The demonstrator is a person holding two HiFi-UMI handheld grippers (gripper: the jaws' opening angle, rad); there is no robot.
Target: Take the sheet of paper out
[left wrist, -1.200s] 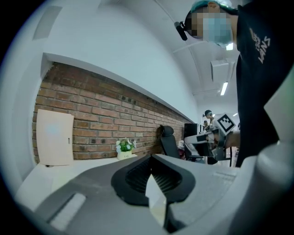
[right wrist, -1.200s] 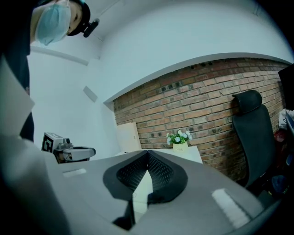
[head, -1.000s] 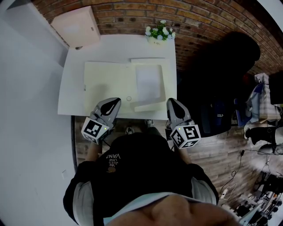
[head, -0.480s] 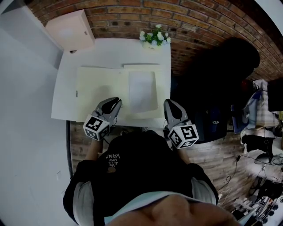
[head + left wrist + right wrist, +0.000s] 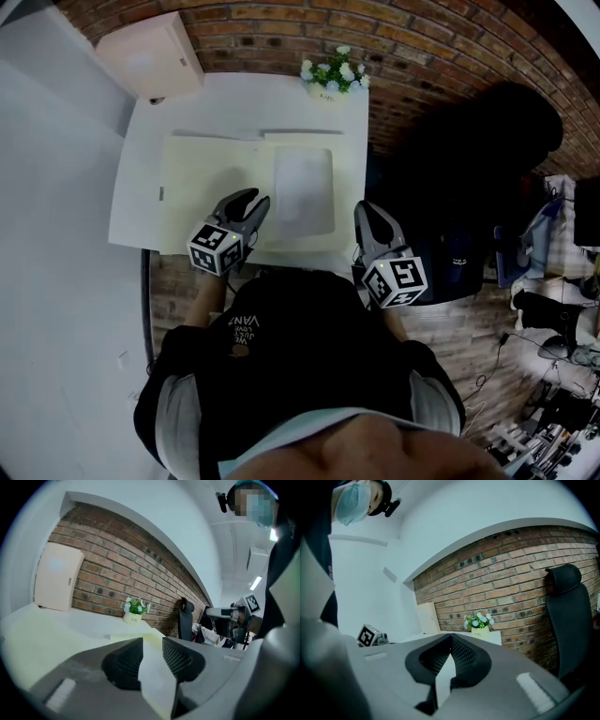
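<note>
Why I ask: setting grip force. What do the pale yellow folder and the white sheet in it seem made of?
Pale yellow folder: probably matte card, lying flat, no glare. White sheet: likely thin paper, dull and flat; plastic cannot be excluded.

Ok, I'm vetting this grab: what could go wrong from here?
The left gripper, jaws opening and gripping nothing, sits over the folder, not the sheet: it may pinch the folder. The sheet lies flat, so its edge may crease. The right gripper is shut at the table corner, so the folder, unheld, might slide.
</note>
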